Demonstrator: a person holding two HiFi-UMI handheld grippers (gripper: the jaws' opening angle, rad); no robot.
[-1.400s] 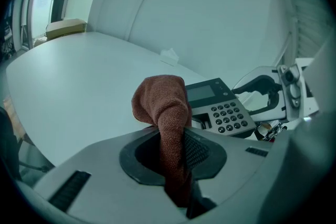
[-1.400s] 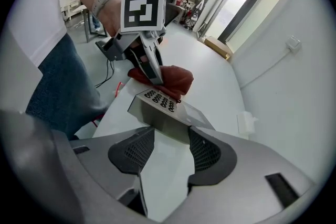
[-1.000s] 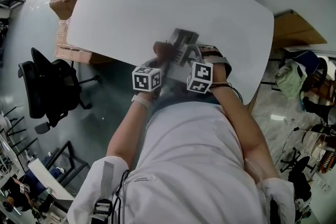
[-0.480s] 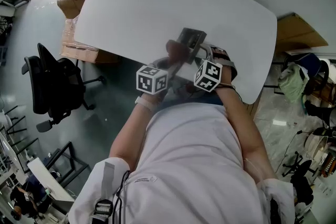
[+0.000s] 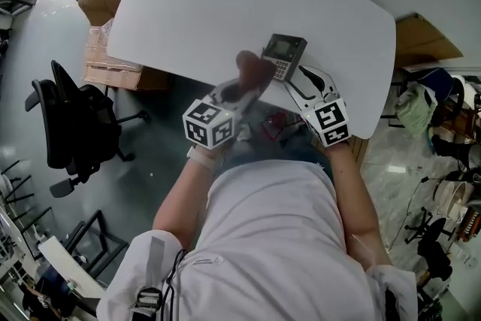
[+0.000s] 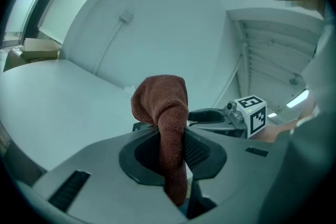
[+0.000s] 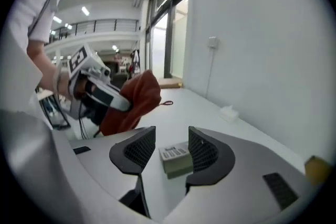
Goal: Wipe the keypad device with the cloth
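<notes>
Both grippers point forward: left gripper (image 5: 242, 86) pinches the cloth (image 5: 254, 68), right gripper (image 5: 299, 79) gapes open at the keypad device (image 5: 285, 50).

One keypad device (image 5: 284, 54), one cloth (image 5: 254, 68), one table (image 5: 210, 4) and one office chair (image 5: 71, 124) are counted. Two grippers are seen: left gripper (image 5: 239, 86), right gripper (image 5: 297, 79).

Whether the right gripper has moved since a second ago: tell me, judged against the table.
Yes. The right gripper has slid right along the table's near edge toward its right corner, away from the keypad device, jaws open.
</notes>
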